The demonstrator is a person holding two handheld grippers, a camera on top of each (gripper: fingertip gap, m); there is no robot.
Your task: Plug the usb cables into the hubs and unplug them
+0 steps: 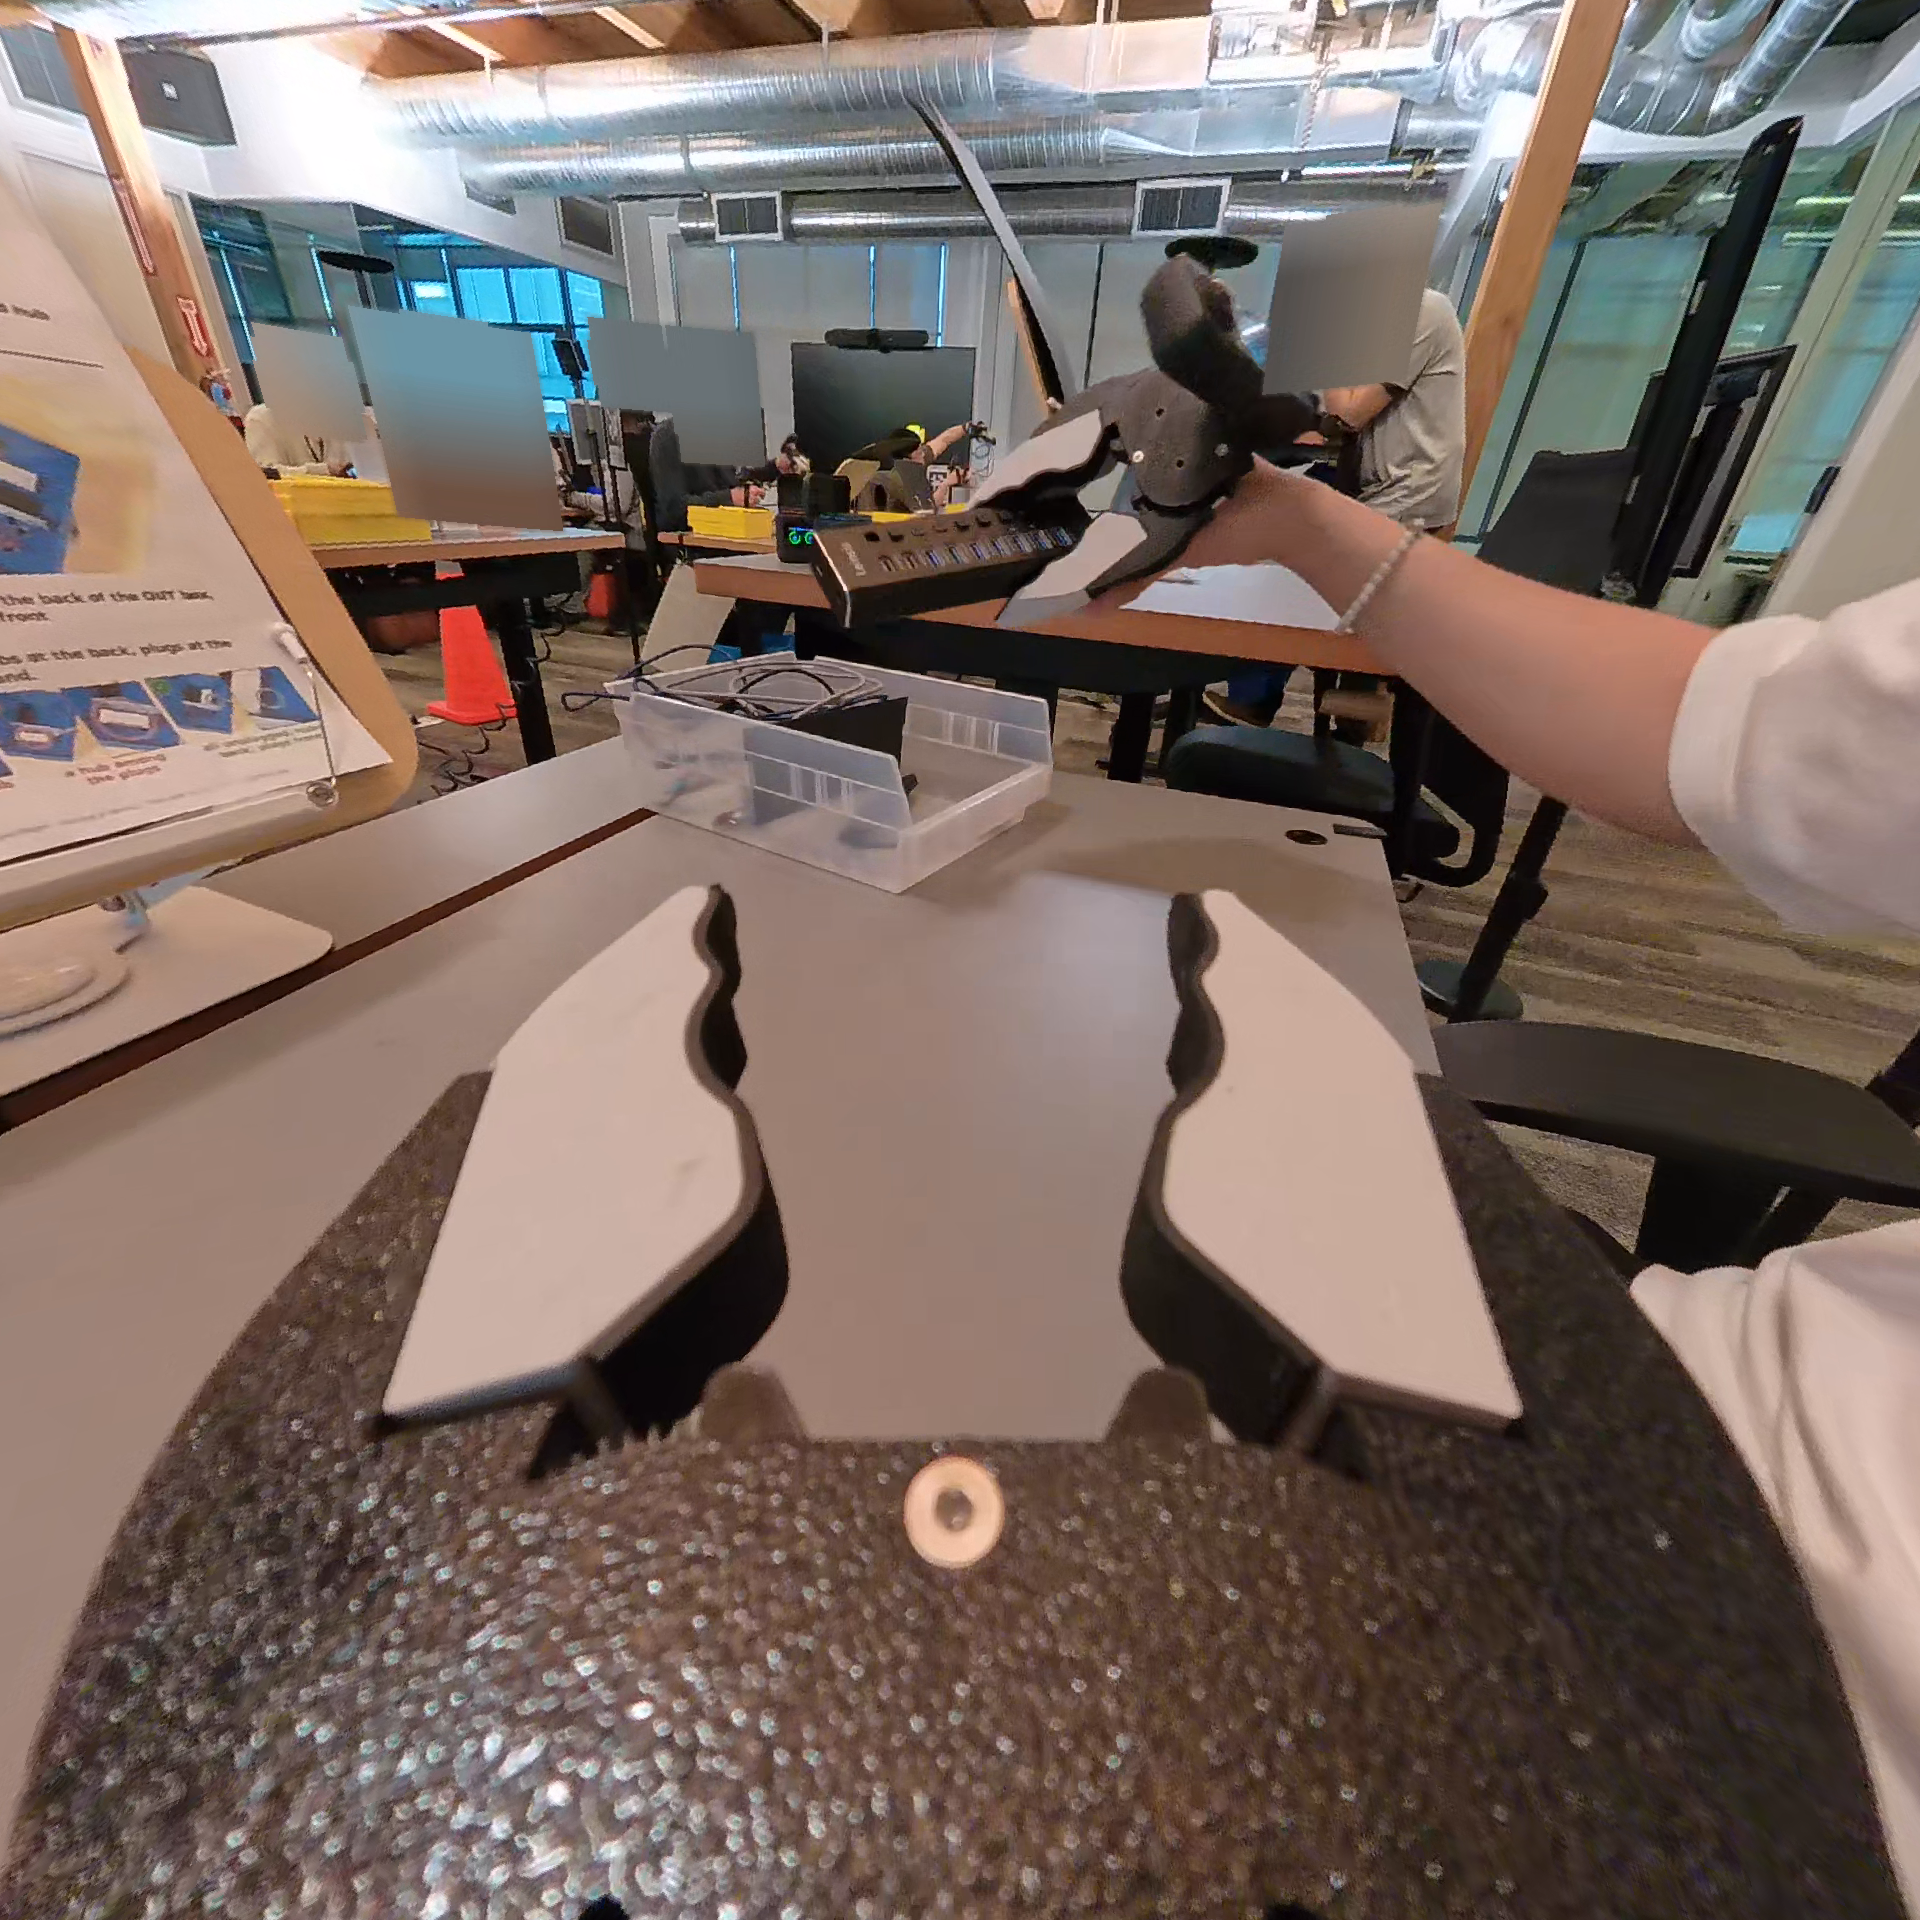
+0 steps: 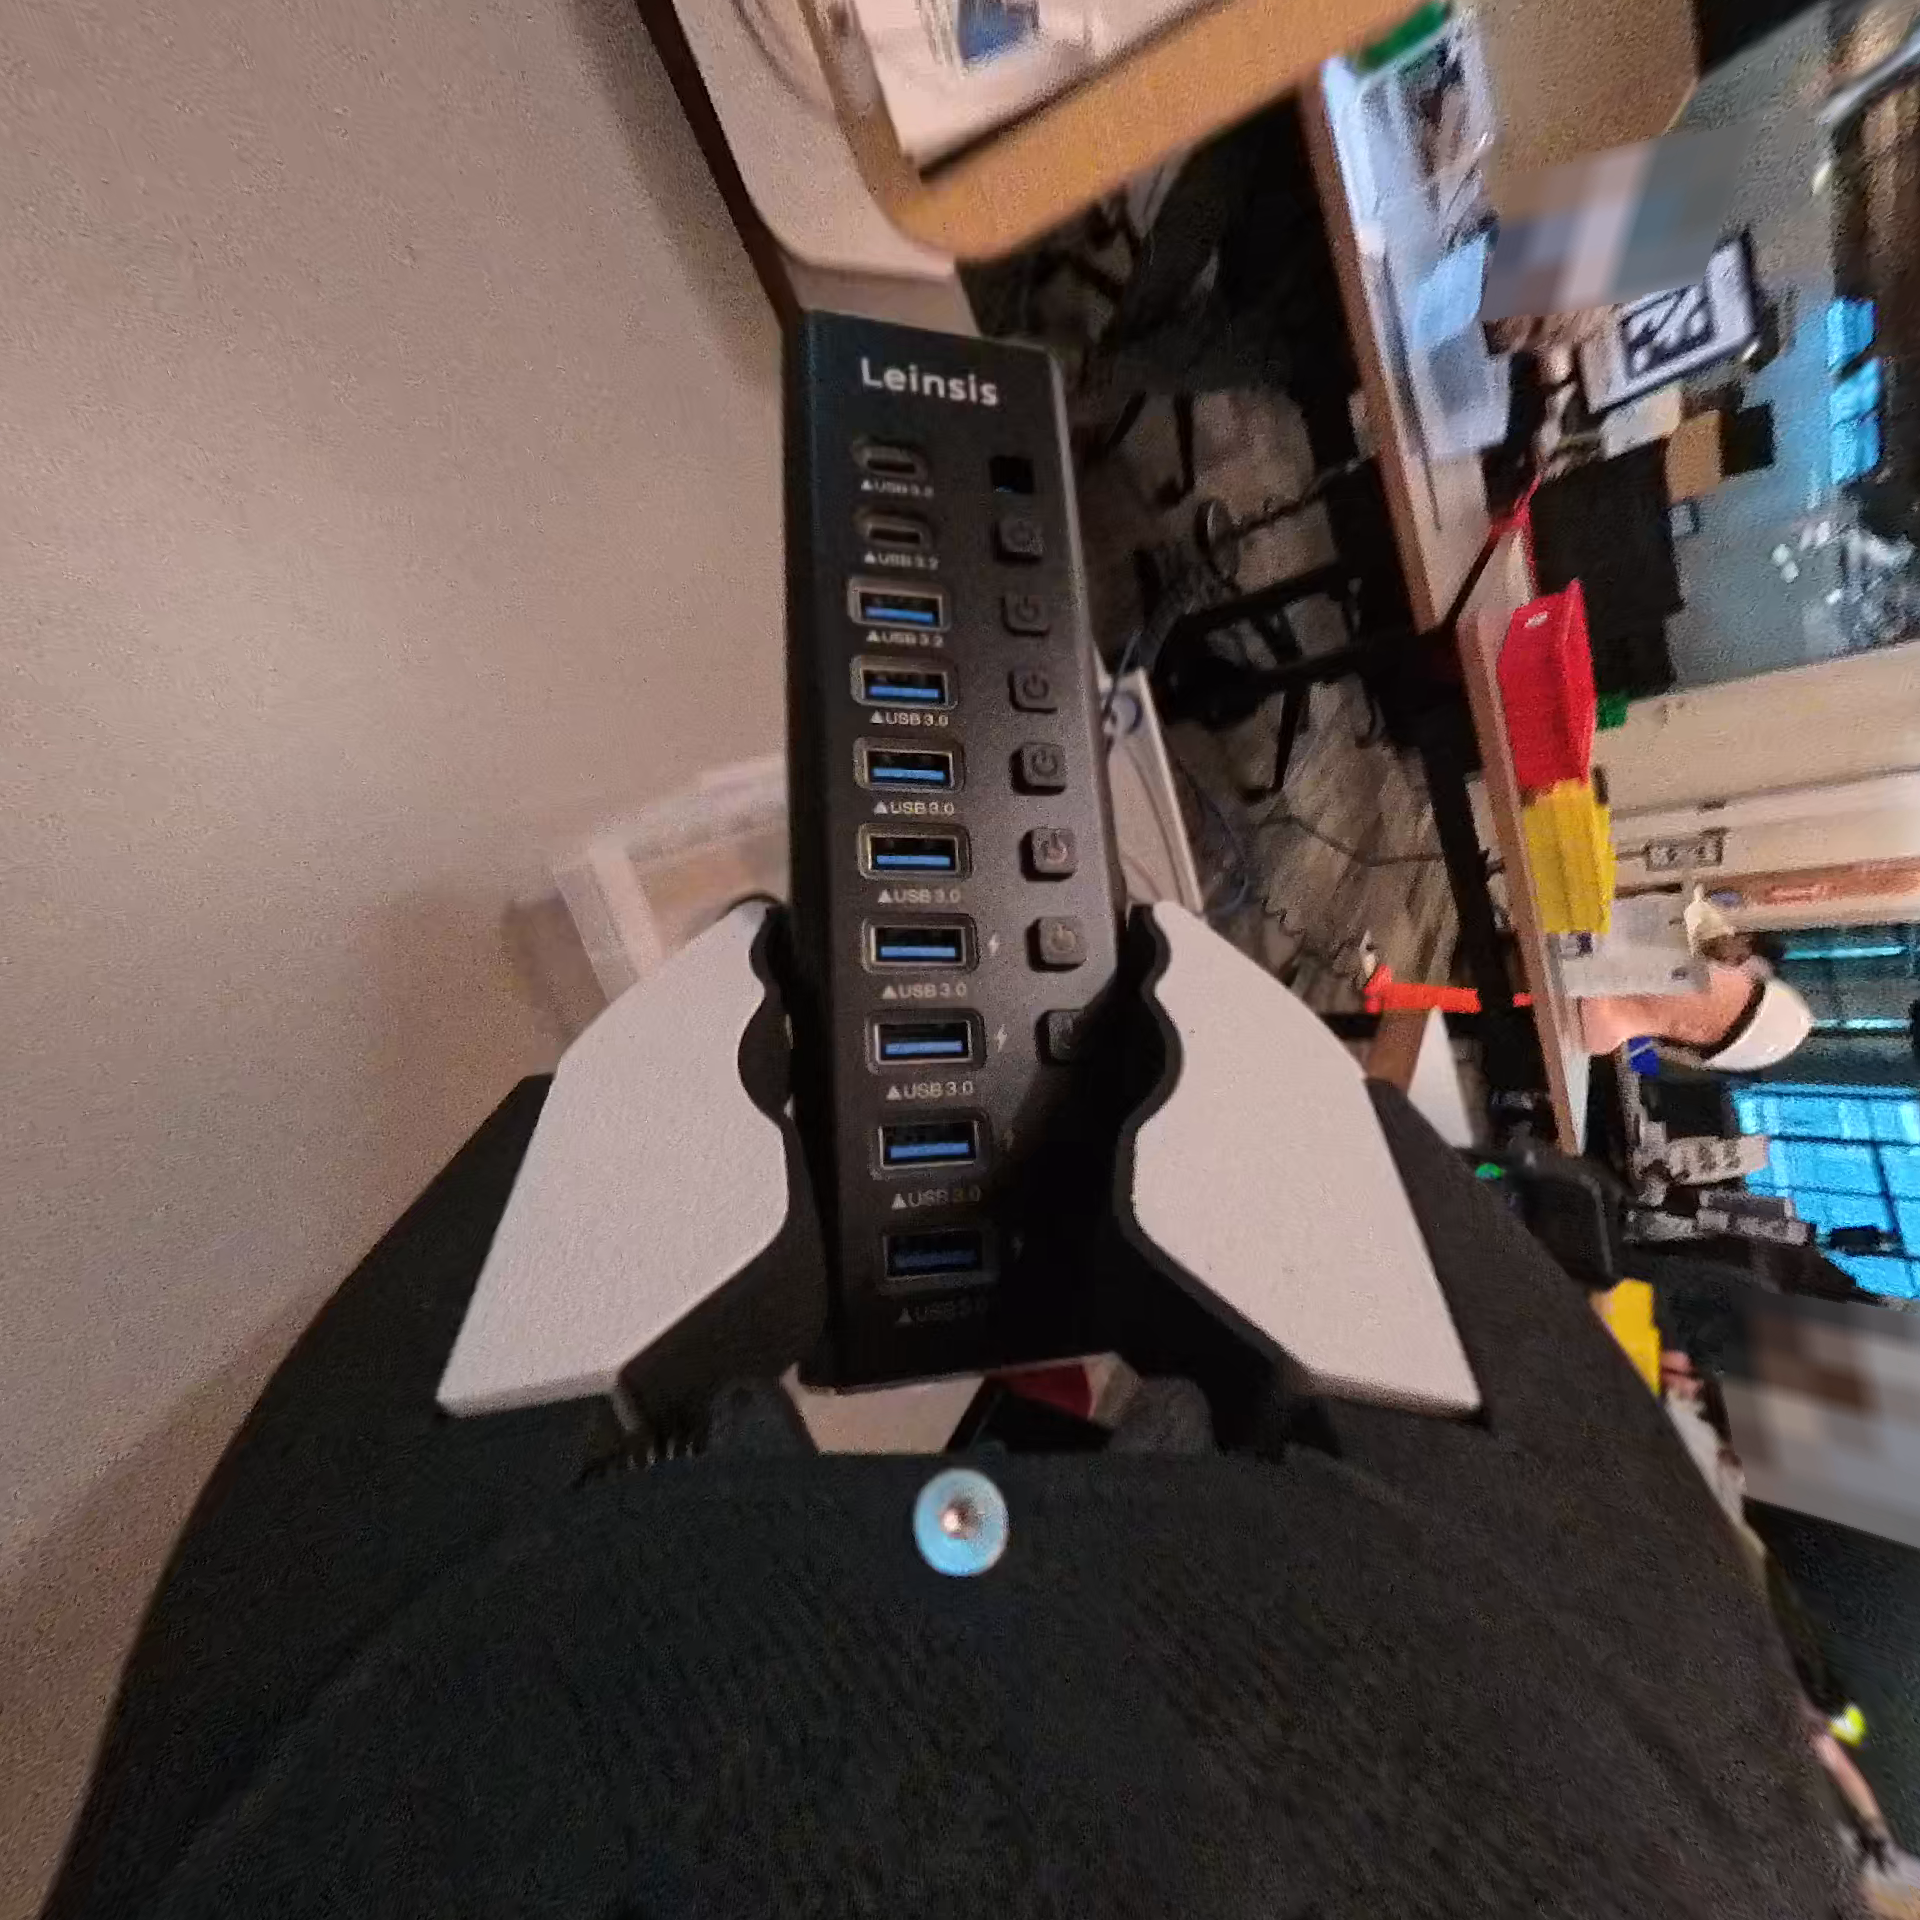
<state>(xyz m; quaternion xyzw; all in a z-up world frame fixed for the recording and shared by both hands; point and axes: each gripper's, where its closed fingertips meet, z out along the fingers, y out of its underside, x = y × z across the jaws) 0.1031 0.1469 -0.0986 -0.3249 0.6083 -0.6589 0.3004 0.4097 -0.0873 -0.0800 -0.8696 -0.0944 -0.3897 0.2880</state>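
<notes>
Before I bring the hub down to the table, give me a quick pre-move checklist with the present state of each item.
1. Right gripper shut on the hub: ok.
2. Hub lifted clear of the table: ok.
3. Hub ports free of plugs: ok.
4. Left gripper open and empty: ok.
5. Cables within reach in the clear bin: ok.
6. Grip firm enough against slipping: cannot tell.

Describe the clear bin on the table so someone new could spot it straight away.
Start at the grey table ahead of the open left tool. At its far edge sits the clear plastic bin, beneath the USB hub that the right tool holds in the air. It alone is see-through, with dark cables coiled inside.
</notes>
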